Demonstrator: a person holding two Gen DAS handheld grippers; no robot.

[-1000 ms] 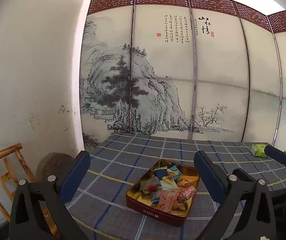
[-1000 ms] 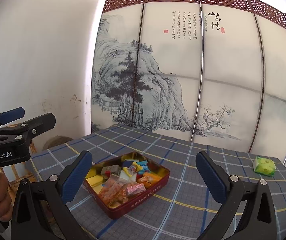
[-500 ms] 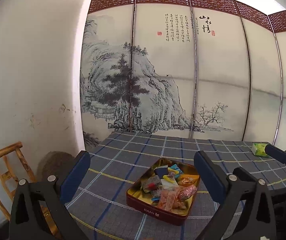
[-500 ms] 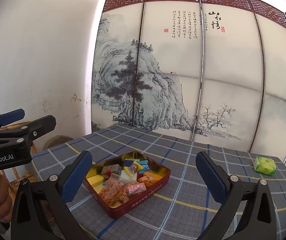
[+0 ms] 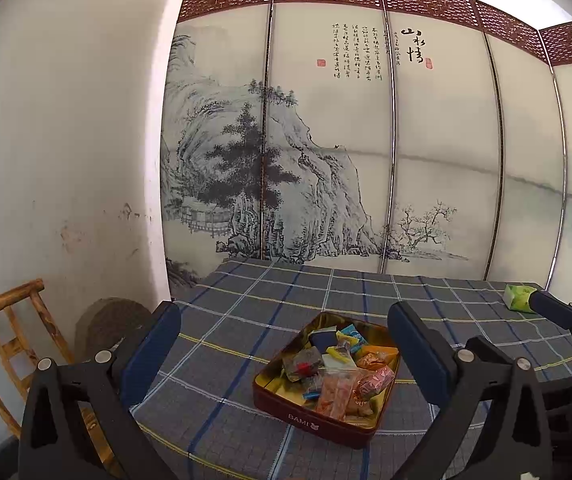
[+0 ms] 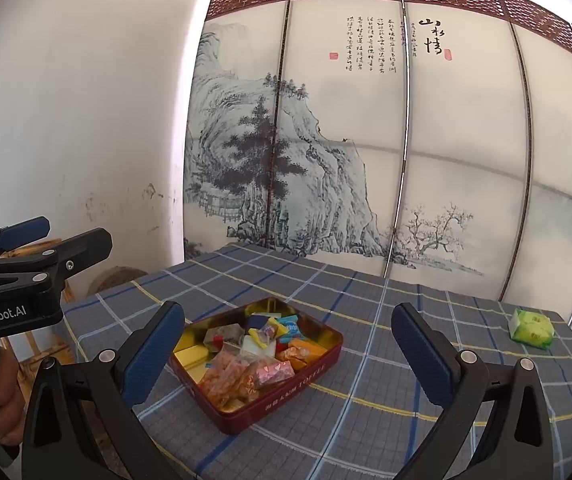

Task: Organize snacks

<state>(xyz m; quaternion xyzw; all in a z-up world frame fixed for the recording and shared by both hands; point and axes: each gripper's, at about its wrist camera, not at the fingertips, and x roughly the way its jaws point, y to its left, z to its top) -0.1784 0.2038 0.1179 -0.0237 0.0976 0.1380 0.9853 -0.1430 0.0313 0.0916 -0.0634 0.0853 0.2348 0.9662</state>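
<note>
A red tin with a gold inside sits on the checked tablecloth and holds several wrapped snacks. It also shows in the right wrist view, with the snacks piled in it. A green snack packet lies alone at the far right of the table; in the left wrist view this packet is partly behind the right gripper. My left gripper is open and empty, above and short of the tin. My right gripper is open and empty, also short of the tin.
The table has a grey-blue checked cloth and stands against a painted folding screen. A white wall is on the left. A wooden chair stands left of the table. The table's left edge drops off near the tin.
Both grippers stay open and nearly still. The left view has drifted slightly; the tin and the green packet have not moved.
</note>
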